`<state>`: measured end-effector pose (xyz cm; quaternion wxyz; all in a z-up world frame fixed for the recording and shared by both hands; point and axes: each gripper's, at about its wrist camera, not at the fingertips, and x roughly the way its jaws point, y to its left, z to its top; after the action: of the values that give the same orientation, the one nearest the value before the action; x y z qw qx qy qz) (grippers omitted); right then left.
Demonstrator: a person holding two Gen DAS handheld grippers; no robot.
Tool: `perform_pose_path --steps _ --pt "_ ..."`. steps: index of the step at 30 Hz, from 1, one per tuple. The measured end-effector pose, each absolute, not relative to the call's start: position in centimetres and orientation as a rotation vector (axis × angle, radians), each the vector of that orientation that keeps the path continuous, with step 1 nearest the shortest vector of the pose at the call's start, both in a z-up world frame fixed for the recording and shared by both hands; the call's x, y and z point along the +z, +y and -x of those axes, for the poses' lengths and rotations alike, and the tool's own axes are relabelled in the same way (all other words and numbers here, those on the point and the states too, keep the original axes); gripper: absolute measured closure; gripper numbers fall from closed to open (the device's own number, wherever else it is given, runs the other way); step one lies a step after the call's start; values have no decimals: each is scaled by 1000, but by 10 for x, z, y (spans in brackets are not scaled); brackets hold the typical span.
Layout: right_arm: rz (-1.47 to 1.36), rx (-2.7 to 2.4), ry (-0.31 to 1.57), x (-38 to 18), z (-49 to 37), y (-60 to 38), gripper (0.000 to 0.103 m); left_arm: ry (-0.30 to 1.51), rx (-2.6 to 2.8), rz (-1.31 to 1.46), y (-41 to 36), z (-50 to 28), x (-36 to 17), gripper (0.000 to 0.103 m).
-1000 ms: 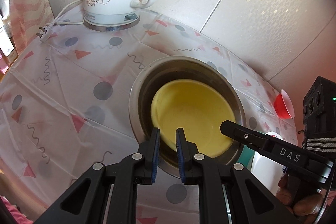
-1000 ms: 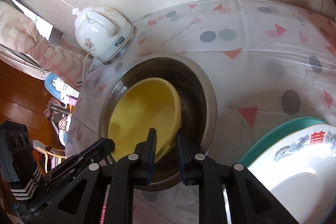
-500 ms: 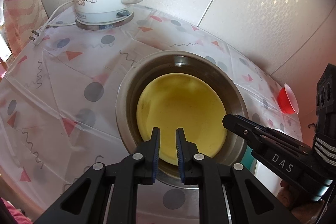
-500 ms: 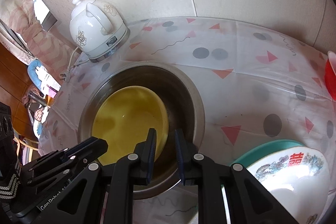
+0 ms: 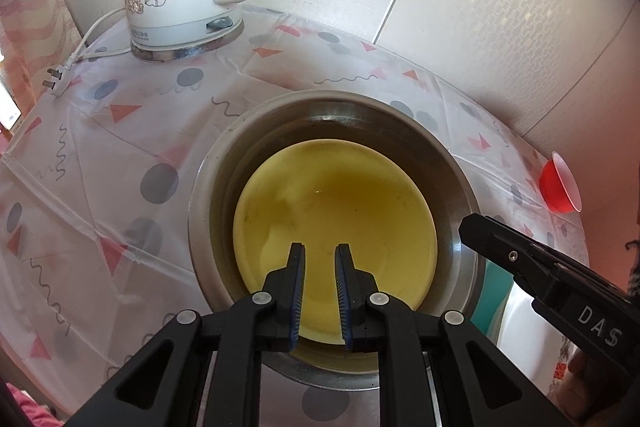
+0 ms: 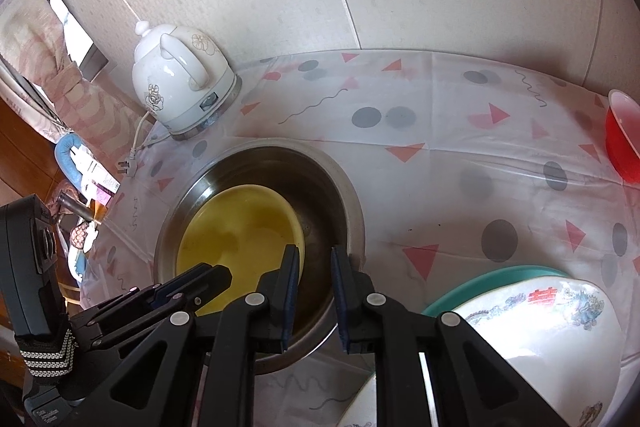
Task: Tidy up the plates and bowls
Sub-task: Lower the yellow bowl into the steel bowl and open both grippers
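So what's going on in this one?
A person is sorting dishes with two handheld tongs. The yellow bowl sits nested inside the steel basin on the patterned tablecloth. Both the left tongs and the right tongs hover over it, nearly shut and holding nothing. A white bowl with red characters rests in a teal dish to the right, and a red bowl stands apart by the wall.

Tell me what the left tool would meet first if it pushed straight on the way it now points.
Probably the inside of the round yellow bowl nested in the stainless steel basin: the left tool hangs over its near part. How far above it is unclear.
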<state>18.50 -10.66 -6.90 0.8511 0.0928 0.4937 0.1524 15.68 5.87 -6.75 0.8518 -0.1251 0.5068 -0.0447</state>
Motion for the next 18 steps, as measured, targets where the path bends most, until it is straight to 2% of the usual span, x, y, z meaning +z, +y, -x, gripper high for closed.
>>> perform_pose_path --steps 18 --pt "-263 312 1026 -62 -165 -130 77 1006 -85 174 44 -142 -46 88"
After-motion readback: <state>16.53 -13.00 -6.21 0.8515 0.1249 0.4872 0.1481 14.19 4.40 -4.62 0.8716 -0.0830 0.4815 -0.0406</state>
